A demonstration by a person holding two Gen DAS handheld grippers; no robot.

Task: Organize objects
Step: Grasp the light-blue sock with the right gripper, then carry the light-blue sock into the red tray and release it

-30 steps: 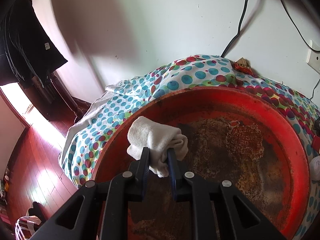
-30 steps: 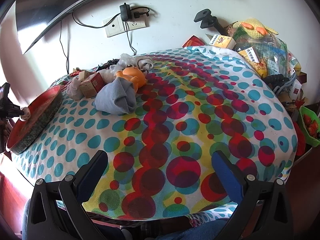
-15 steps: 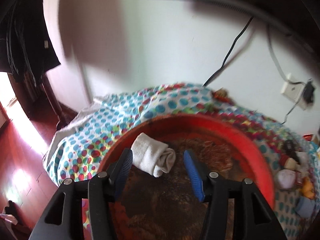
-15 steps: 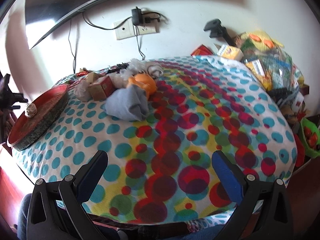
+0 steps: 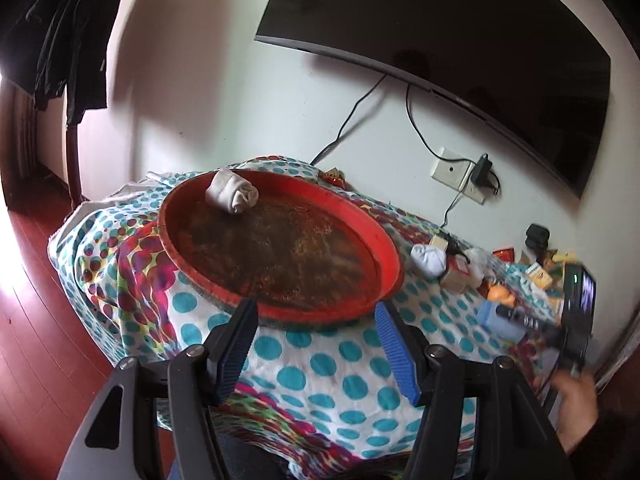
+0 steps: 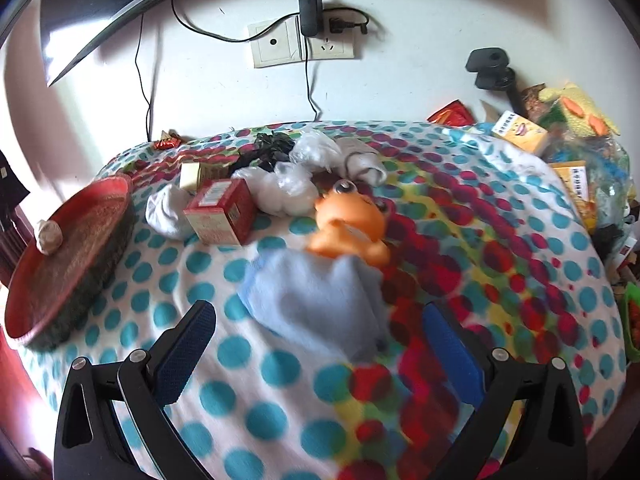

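A rolled white sock (image 5: 232, 194) lies alone at the far rim of the round red tray (image 5: 168, 216) on the dotted bedspread. My left gripper (image 5: 314, 308) hovers before the tray's near rim, jaws opening, nothing between them. In the right wrist view the same tray (image 6: 80, 248) and sock (image 6: 49, 236) sit at the left. My right gripper (image 6: 318, 312) is open over a light-blue cloth (image 6: 316, 300), which lies partly between the fingers without touching the pads. Behind the cloth are an orange toy frog (image 6: 352, 220), a red box (image 6: 222, 212) and another white sock (image 6: 164, 212).
Crumpled plastic bags (image 6: 288, 188) and dark items lie at the back of the pile. Boxes and packets (image 6: 520, 132) crowd the right edge of the bed. A wall socket with a charger (image 6: 308, 36) and cables is behind. Red wooden floor (image 5: 40, 320) lies left.
My left gripper let go of the white sock in the tray, opened and pulled back and to the right. My right gripper moved forward to the blue cloth.
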